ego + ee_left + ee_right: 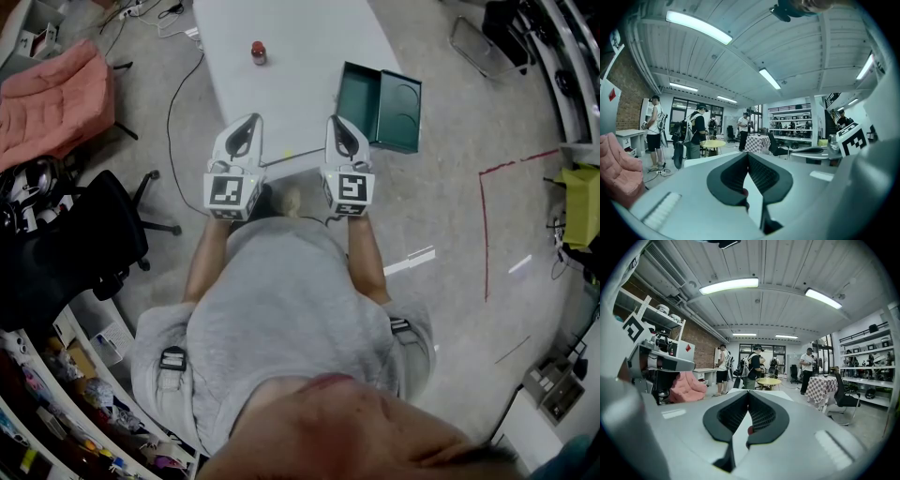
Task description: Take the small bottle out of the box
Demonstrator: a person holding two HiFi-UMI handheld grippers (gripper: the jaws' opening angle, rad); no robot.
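The small bottle (258, 52) with a red cap stands upright on the far part of the white table (300, 56), outside the box. The green box (384, 105) lies open at the table's right edge, and nothing shows inside it. My left gripper (251, 122) and right gripper (336, 122) hover side by side over the table's near edge, well short of both. Each is shut with its tips touching and nothing between them. A speck of the red cap (745, 192) shows past the left gripper (747, 157), and the cap (750, 430) also shows past the right gripper (748, 397).
A pink cloth (56, 94) lies on a seat at the left, with a black office chair (89, 234) nearer. Cables run over the floor by the table. Red tape (485, 216) marks the floor on the right. Several people (754, 364) stand far off in the room.
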